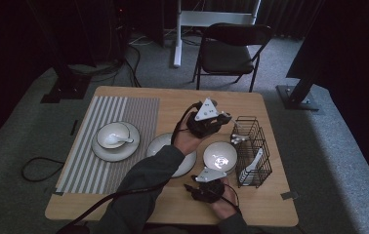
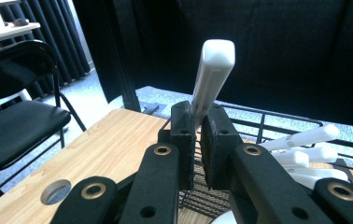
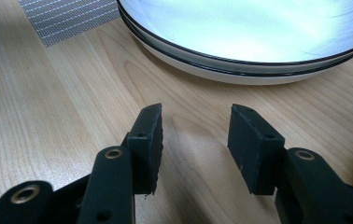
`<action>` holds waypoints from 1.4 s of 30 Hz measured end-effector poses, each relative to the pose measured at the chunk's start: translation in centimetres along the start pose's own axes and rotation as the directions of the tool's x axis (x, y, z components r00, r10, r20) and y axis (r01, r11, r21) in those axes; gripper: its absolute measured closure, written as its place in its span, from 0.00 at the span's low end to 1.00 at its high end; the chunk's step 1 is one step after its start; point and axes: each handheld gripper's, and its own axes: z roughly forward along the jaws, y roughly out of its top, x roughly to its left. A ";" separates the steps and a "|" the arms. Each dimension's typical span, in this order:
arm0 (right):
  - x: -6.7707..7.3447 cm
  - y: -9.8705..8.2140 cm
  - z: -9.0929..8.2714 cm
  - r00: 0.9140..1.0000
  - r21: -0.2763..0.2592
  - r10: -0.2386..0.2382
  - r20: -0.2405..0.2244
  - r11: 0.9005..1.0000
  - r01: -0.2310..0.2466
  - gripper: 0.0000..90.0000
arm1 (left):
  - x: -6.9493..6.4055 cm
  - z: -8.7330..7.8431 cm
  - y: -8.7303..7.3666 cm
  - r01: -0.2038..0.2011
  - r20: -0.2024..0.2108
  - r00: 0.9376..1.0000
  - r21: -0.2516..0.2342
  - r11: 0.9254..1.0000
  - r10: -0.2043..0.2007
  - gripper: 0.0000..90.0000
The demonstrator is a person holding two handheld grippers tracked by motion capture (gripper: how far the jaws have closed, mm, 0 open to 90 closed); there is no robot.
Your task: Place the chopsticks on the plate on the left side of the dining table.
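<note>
**White spoon clamped beside the wire basket**

The left tool (image 2: pixel 198 126) is clamped on the handle of a white ceramic spoon (image 2: pixel 212 74), held upright at centre frame in the left gripper view, just beside the black wire basket (image 1: pixel 252 151) at the right of the high view. The right tool (image 3: pixel 195 140) hovers with its jaws apart and nothing between them over the light wooden surface (image 3: pixel 48 116), near stacked white plates with dark rims (image 3: pixel 240 51).

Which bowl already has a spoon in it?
The bowl on the striped mat, at the far left. A white spoon lies inside it. The other bowl, beside the wire basket, has no spoon.
</note>
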 end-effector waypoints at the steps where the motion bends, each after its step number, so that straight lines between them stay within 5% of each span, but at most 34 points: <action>1: 0.0 0.0 0.0 1.000 0.000 0.000 0.000 1.000 0.000 0.61 | 0.0 0.0 0.0 -0.001 0.000 1.000 -0.001 1.000 0.001 0.94; 42: 0.0 0.0 0.0 1.000 0.003 -0.001 0.001 1.000 0.001 0.60 | 1.1 -2.9 0.4 0.036 0.015 0.999 -0.059 0.998 -0.035 0.94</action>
